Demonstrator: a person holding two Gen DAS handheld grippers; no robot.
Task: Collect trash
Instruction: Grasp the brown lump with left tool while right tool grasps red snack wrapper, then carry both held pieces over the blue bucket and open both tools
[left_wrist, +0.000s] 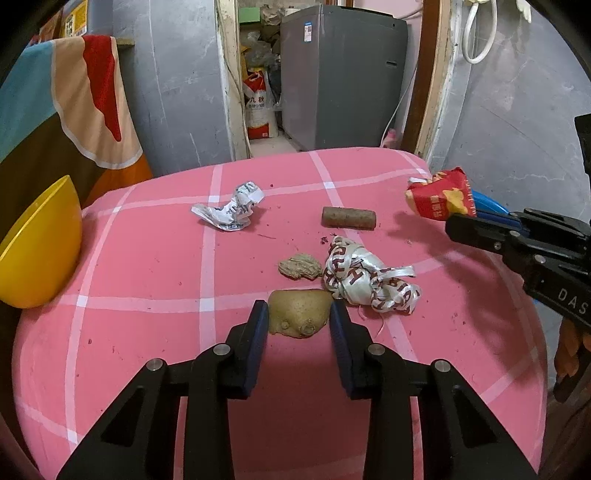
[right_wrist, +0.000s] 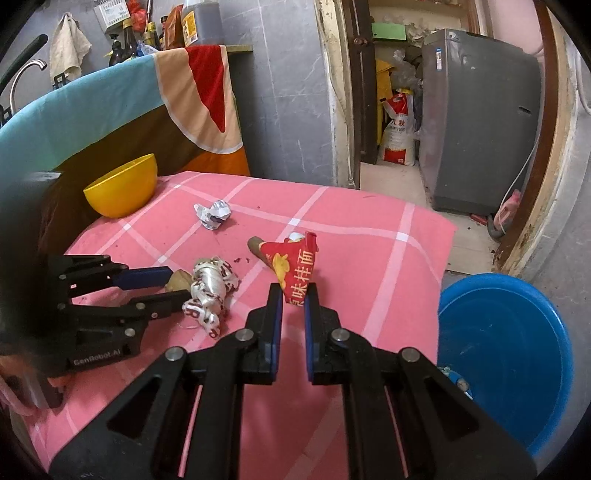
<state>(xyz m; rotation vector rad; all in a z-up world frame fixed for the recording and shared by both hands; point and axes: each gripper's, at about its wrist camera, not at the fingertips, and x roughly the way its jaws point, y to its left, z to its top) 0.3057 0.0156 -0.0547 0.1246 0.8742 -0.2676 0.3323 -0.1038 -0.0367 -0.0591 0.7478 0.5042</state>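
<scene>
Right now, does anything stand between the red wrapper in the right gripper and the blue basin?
Nothing visible does. The right gripper holds the red wrapper above the pink tablecloth; the blue basin sits open off the table's right edge, with only bare cloth between. The ribbon wad lies on the opposite side.

A grey washing machine (left_wrist: 341, 74) stands beyond the doorway beside a printed sack (left_wrist: 260, 107).
</scene>
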